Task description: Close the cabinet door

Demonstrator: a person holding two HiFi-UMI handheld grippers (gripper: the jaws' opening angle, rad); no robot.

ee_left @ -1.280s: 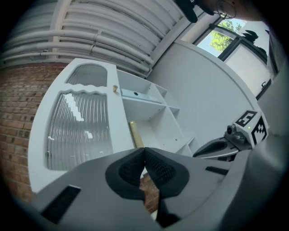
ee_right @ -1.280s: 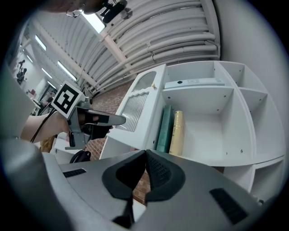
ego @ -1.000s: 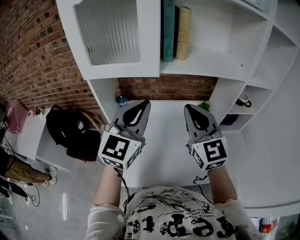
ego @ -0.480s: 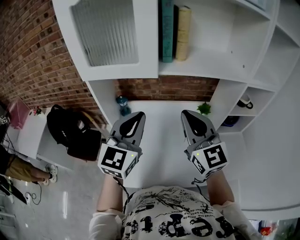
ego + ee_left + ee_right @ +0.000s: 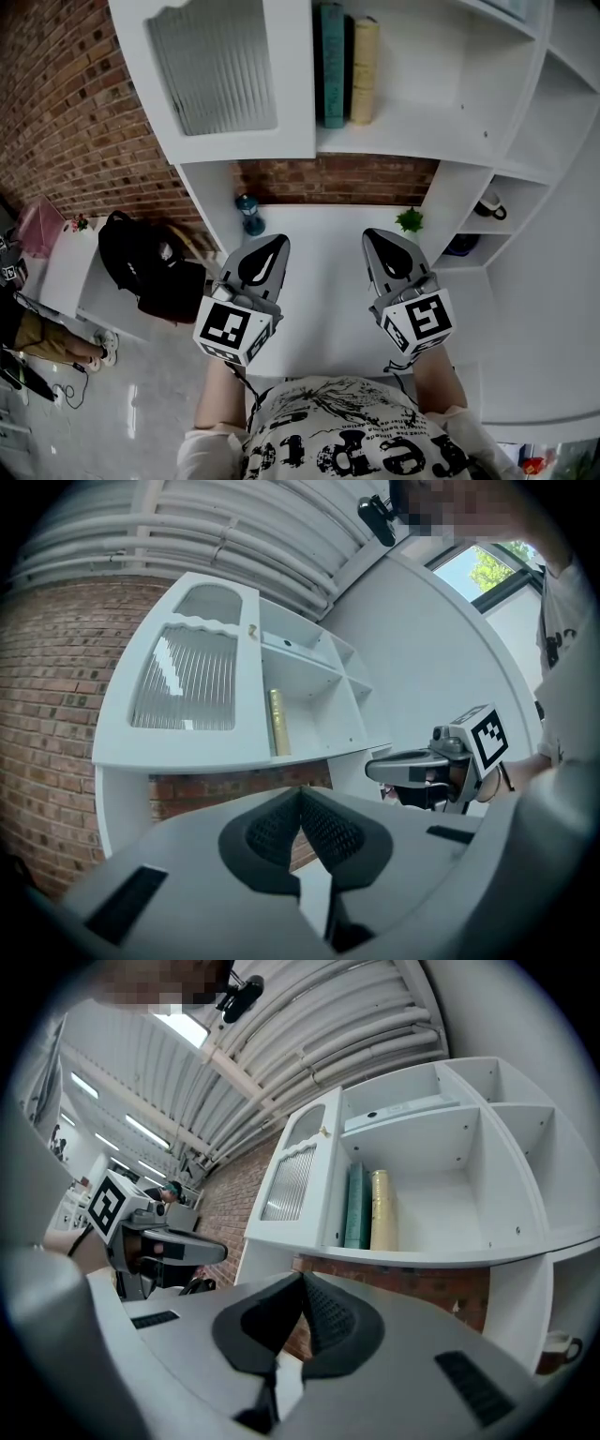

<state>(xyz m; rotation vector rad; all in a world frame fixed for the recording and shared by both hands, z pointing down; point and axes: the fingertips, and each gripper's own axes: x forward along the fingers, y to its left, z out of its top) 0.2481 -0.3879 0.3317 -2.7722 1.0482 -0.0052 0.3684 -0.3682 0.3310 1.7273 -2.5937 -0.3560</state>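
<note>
The white cabinet door with a ribbed glass pane is at the upper left; it appears to lie flat along the cabinet front, with its small gold knob at its right edge. Beside it an open shelf holds a teal book and a yellow one. My left gripper and right gripper hover side by side over the white desk, below the cabinet and apart from the door. Both are shut with nothing between the pads, as the left gripper view and right gripper view show.
A small blue bottle and a little green plant stand at the desk's back against the brick wall. A mug sits in a right side shelf. A black backpack and a seated person are left of the desk.
Both grippers have drawn back toward my body and sunk a little, uncovering the blue bottle and the plant. The door has not moved.
</note>
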